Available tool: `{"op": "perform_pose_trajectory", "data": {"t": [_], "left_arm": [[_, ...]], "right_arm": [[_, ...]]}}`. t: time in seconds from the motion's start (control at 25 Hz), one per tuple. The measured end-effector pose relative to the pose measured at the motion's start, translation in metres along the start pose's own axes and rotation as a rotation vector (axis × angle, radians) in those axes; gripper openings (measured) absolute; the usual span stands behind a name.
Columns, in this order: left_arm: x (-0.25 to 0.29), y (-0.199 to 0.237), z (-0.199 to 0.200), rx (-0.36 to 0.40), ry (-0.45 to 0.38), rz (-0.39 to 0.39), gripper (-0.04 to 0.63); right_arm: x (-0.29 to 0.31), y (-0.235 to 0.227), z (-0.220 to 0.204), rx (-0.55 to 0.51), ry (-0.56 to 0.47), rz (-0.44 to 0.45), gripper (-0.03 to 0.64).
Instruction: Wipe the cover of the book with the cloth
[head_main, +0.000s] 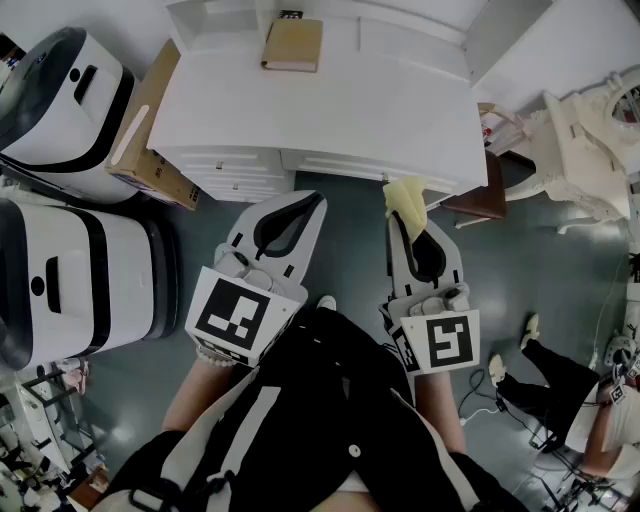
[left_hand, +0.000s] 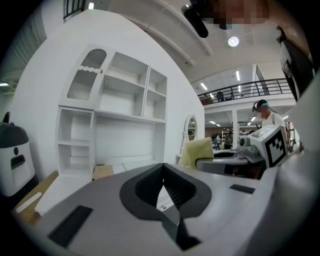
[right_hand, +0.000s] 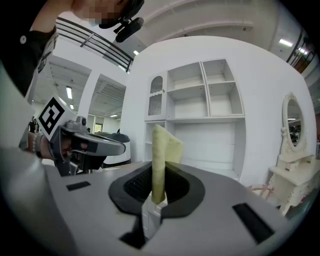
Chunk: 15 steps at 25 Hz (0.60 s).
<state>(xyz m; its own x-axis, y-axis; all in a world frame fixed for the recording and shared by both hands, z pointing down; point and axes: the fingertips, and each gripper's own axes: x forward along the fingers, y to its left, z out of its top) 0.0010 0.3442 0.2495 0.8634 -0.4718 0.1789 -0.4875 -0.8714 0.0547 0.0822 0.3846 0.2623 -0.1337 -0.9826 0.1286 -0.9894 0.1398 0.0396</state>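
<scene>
A tan book (head_main: 292, 44) lies flat at the back of the white desk (head_main: 330, 110); in the left gripper view the book (left_hand: 103, 172) shows at the foot of the shelves. My right gripper (head_main: 409, 212) is shut on a folded yellow cloth (head_main: 406, 201), which stands up between its jaws (right_hand: 160, 162) short of the desk's front edge. My left gripper (head_main: 309, 203) is shut with nothing in it, level with the right one and also short of the desk. From the left gripper view the cloth (left_hand: 196, 152) shows to the right.
White shelving (left_hand: 115, 120) rises behind the desk. Two white and black machines (head_main: 70, 270) stand at the left, with a cardboard box (head_main: 150, 130) against the desk's side. A white ornate chair (head_main: 585, 150) is at the right, and another person (head_main: 560, 390) sits on the floor.
</scene>
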Motion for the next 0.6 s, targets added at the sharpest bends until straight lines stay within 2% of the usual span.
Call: {"op": "perform_pose_trajectory", "data": {"t": [0.6], "left_arm": [[-0.0006, -0.0082, -0.0007, -0.004, 0.005, 0.032, 0.002]], "right_arm": [[-0.0061, -0.0032, -0.0021, 0.010, -0.011, 0.039, 0.034]]}}
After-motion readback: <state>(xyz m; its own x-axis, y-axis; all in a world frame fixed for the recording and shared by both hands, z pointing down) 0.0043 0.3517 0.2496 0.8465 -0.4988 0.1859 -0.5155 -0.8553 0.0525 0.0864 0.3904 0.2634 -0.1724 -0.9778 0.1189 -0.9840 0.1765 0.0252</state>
